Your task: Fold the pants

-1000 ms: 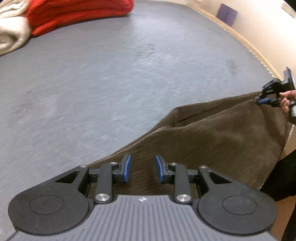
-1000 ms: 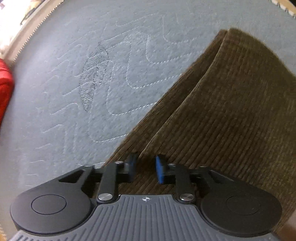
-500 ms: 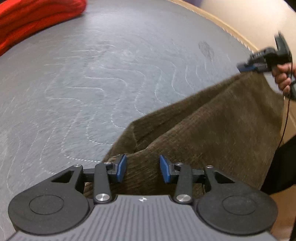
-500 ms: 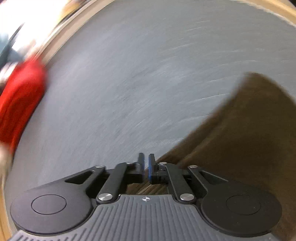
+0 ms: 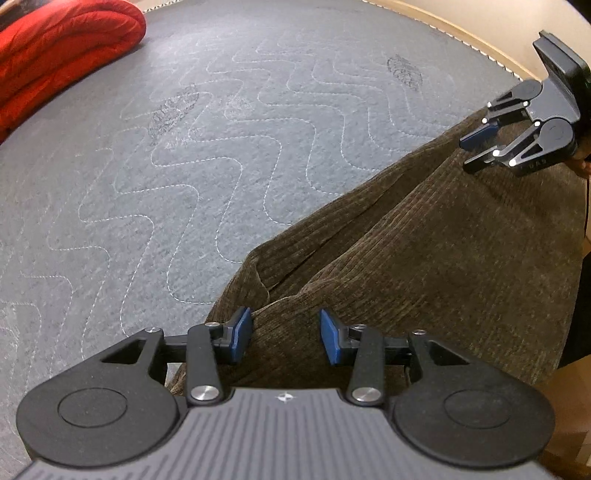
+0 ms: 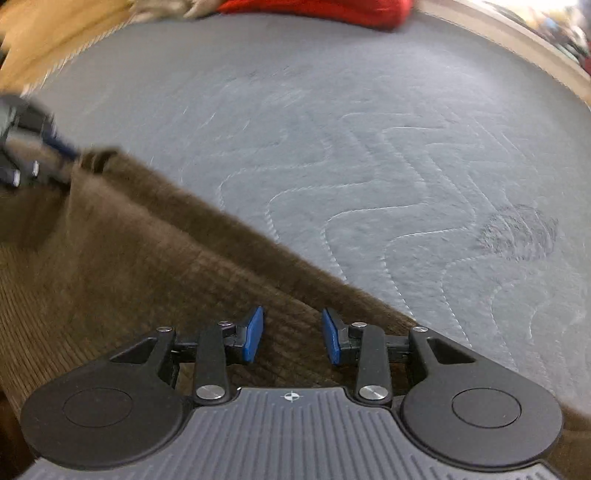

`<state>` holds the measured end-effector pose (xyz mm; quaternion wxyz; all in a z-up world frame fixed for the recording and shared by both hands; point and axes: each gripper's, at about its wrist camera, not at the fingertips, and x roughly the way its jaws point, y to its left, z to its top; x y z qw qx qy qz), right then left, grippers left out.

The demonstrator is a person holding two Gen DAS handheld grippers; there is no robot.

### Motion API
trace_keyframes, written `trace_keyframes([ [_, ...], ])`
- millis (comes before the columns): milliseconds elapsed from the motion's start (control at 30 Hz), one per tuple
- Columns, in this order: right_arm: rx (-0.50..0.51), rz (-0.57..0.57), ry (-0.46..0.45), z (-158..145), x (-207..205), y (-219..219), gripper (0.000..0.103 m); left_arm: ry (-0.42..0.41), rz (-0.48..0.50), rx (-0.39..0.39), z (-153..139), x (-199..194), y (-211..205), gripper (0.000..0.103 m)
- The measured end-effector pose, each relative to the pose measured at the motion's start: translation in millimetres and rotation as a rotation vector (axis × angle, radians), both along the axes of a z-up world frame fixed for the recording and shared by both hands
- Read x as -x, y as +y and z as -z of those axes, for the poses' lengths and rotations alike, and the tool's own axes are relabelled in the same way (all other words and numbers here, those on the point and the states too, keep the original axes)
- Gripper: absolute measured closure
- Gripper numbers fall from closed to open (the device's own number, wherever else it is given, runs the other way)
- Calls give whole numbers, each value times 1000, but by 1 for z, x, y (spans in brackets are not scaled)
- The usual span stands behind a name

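Note:
Brown corduroy pants [image 5: 424, 240] lie folded on the grey quilted mattress [image 5: 221, 155], at its near right edge. My left gripper [image 5: 284, 334] is open, its blue pads either side of the cloth's near corner, gripping nothing. My right gripper [image 5: 471, 151] shows at the far right of the left wrist view, open over the pants' far corner. In the right wrist view the right gripper [image 6: 292, 334] is open above the pants [image 6: 129, 266]. The left gripper [image 6: 64, 158] appears blurred at the far left there.
A folded red blanket [image 5: 55, 48] lies at the far left of the mattress and shows at the top of the right wrist view [image 6: 317, 9]. The mattress edge and a beige wall [image 5: 480, 18] run along the right.
My right gripper opened and let go of the pants after being shut on the cloth half a second ago. Both grippers have come down with the cloth onto the mattress.

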<state>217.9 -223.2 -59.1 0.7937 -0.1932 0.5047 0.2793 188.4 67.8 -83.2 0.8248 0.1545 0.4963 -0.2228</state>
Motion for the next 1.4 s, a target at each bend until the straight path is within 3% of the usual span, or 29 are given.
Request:
trace_keyframes([
  [100,53,-73,-35,1,10,12,64,-7,17,-26,3,1,-3,59],
  [567,96,-121,-76,11,1,17,56,-31,47,-94,12,-4,-15,58],
  [667,74,-131,-46,8,0,17,69,-27,55,-100,15,-5,-18,61],
  [733,81,-157,-43,5,2,16,80,-8,73,-87,13,-6,-17,84],
  [800,86,-172,-44,2,1,15,96,2,90,-78,7,-8,-15,93],
  [867,44,-159,-57,-9,-3,7,101,-5,83,-59,-1,-11,-11,94],
  [1033,-32,-59,-162,-31,-13,-8,101,-110,-49,-19,-15,-22,3,97],
  [1100,-6,-29,-196,-27,-15,-5,101,-122,-83,-61,-9,-24,0,100],
  [1167,42,-20,-155,-14,-17,4,100,-80,-62,-141,3,-23,-6,97],
  [1233,163,-63,-163,3,-10,13,93,-124,-47,-168,0,-18,-10,97],
  [1333,120,-12,-185,-9,-7,4,85,-130,-56,-27,-18,-13,-5,97],
  [1400,86,80,-213,-24,-7,-16,81,-119,1,28,-23,-3,-8,97],
])
